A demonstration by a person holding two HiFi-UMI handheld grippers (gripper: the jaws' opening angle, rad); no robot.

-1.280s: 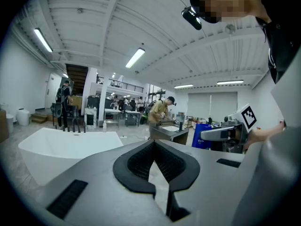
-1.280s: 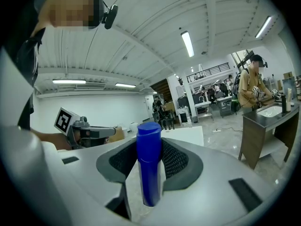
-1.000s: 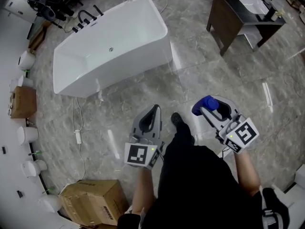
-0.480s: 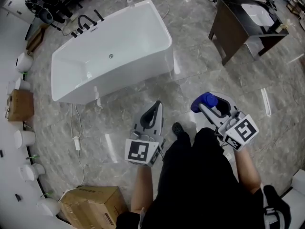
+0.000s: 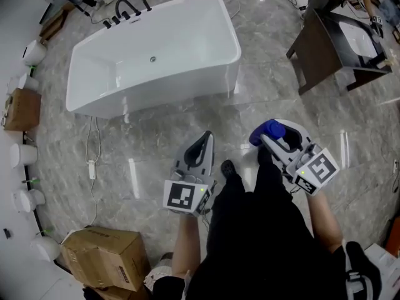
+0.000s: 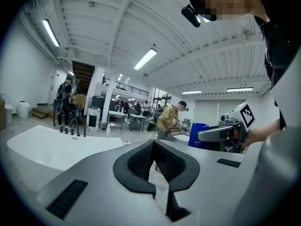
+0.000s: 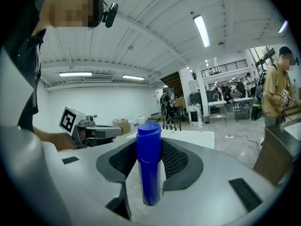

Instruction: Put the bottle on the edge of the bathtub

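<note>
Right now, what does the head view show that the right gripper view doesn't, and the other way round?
Only the head view: the inside of the bathtub and the marker cube on the right gripper. Only the right gripper view: the ceiling strip lights. Both: the blue bottle clamped in the right gripper, the bathtub, and the left gripper.

Head cam sits up top looking almost straight down at the floor (image 5: pixel 156 142), so the bathtub (image 5: pixel 181 42) lands around 11 o'clock. The left gripper (image 5: pixel 203 141) is close in, near dead centre, and the right gripper (image 5: pixel 265 141) sits toward 3. The left gripper view rides low and roughly level along its own jaws, with the bathtub around 8 and the right gripper around 4. The right gripper view does the same, with the bottle (image 7: pixel 149 164) right up close at centre and the left gripper around 8. All three views share the bathtub, and each gripper view catches the other gripper.
</note>
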